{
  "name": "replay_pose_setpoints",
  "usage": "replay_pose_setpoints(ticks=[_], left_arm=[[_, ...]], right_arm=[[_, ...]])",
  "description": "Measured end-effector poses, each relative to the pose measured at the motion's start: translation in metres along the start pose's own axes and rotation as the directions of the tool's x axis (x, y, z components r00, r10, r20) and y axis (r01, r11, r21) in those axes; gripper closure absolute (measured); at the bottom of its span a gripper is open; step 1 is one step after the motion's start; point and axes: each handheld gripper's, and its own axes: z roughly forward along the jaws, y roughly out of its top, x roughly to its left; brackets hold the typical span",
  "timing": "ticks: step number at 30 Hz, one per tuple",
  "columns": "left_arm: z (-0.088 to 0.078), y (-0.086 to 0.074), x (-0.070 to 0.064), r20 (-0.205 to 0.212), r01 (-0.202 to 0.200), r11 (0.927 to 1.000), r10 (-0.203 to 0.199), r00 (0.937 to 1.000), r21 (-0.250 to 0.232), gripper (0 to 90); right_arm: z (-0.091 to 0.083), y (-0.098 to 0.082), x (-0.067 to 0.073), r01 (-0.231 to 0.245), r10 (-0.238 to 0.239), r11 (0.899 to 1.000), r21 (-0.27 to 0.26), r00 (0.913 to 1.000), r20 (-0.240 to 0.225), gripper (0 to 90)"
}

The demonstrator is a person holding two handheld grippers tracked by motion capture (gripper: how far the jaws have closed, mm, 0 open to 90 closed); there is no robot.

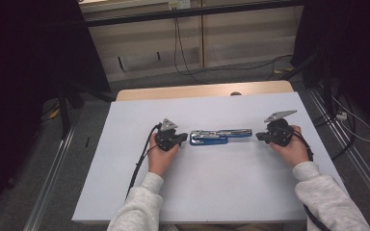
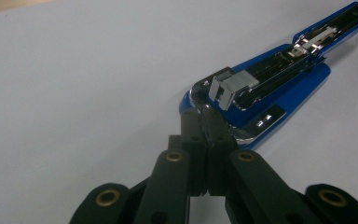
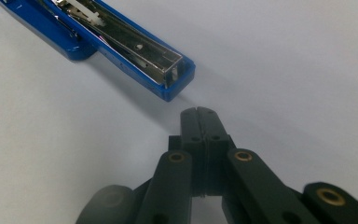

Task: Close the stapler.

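Lying swung open and flat near the middle of the white counter (image 1: 212,187), a blue stapler (image 1: 220,136) stretches sideways between the two grippers, its chrome staple channel facing up. In the left gripper view the stapler's (image 2: 270,88) hinge end, with its blue base and a grey metal block, sits right at the tips of the left gripper (image 2: 204,114); the jaws are pressed together, and whether they nip the chrome edge there or merely touch it cannot be told. In the right gripper view the far end of the stapler (image 3: 135,56), an open chrome tray in a blue shell, lies just beyond the right gripper (image 3: 199,112), whose jaws are pressed together on nothing and stand apart from the stapler. From the high view, the left gripper (image 1: 183,138) meets the stapler's left end, and the right gripper (image 1: 261,136) sits just off its right end. Each is held by a hand in a light grey sleeve (image 1: 139,204). Cables run across the floor (image 1: 24,183) beyond the counter.
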Motion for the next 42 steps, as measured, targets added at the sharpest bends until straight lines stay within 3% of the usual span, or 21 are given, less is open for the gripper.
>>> replay_pose_setpoints(ticks=[1,5,8,16,22,29,31,34,37,42], left_arm=[[0.003,-0.001,0.0,0.008,0.012,0.9999,-0.012,0.9999,0.003,89.2],[0.006,0.001,-0.003,0.01,-0.017,0.9994,0.017,0.9998,0.029,88.9],[0.01,0.002,-0.005,0.004,-0.038,0.997,0.038,0.9993,0.068,89.2],[0.011,0.003,-0.002,0.02,0.0,0.9976,-0.001,0.9998,0.069,88.5],[0.011,0.003,-0.002,0.017,-0.001,0.9976,-0.001,0.9999,0.069,88.4],[0.011,0.003,-0.002,0.005,0.003,0.9978,-0.003,1.0,0.066,86.8],[0.01,0.003,-0.001,-0.016,0.018,0.9981,-0.017,0.9997,0.059,83.3],[0.007,0.002,0.002,-0.045,0.034,0.9977,-0.031,0.9985,0.06,70.7],[0.002,0.003,0.004,-0.045,0.078,0.9959,-0.076,0.996,0.044,56.3],[-0.01,0.003,0.003,-0.018,0.075,0.9966,-0.075,0.997,0.034,40.7]], right_arm=[[0.001,0.0,0.0,-0.001,0.001,1.0,0.005,1.0,-0.001,90.0],[0.007,0.003,0.002,0.03,-0.03,1.0,0.001,0.9993,-0.021,90.0],[0.01,0.006,0.004,0.049,-0.048,0.999,0.015,0.9988,-0.004,90.0],[0.016,0.007,0.004,0.058,-0.058,0.998,0.031,0.9981,-0.023,90.0],[0.012,0.013,0.011,0.074,-0.075,0.997,-0.012,0.9967,-0.032,90.0],[0.008,0.017,0.015,0.056,-0.06,0.996,-0.067,0.997,-0.049,85.1],[0.008,0.018,0.016,0.044,-0.048,0.997,-0.07,0.9973,-0.054,79.6],[0.01,0.017,0.018,0.022,-0.029,0.996,-0.084,0.9967,-0.076,70.1],[0.008,0.015,0.02,-0.004,-0.005,0.995,-0.098,0.9956,-0.093,60.3],[0.0,0.007,0.021,-0.038,0.027,0.995,-0.097,0.9935,-0.111,47.0]])
